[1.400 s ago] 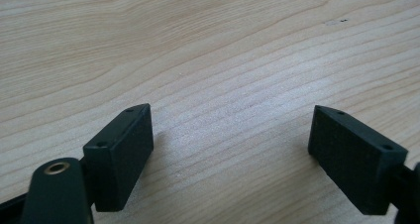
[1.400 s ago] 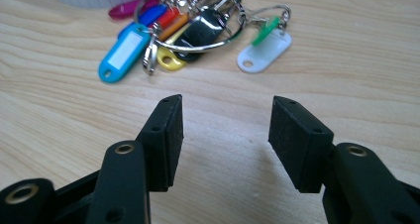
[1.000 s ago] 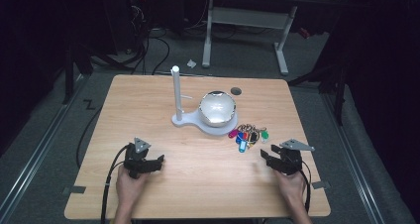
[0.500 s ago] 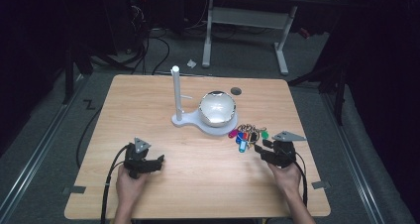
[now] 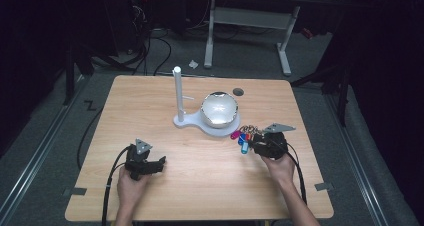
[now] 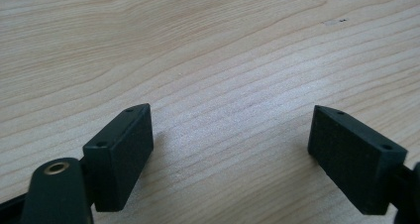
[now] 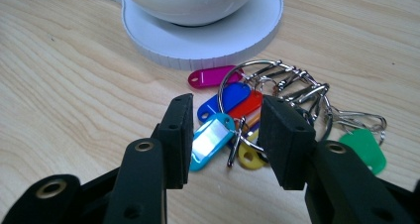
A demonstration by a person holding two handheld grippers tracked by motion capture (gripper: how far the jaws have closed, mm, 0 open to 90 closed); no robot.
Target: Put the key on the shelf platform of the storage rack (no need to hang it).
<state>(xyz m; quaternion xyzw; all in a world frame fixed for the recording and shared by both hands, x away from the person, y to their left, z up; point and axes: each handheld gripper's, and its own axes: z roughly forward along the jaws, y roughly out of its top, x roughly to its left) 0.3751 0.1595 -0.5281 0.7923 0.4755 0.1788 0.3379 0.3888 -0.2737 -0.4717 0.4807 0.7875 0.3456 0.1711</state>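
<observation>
The bunch of keys [image 7: 262, 105], a steel ring threaded with flat pink, blue, red, light-blue, yellow and green plastic tags plus metal clips, lies flat on the wood, its light-blue and yellow tags between the right gripper [image 7: 225, 135] pads, the green one just beyond.

White bowl [image 7: 190, 3] top cut off; yellow tag [image 7: 249, 157] half hidden behind hand-held gripper [image 7: 225, 140]
</observation>
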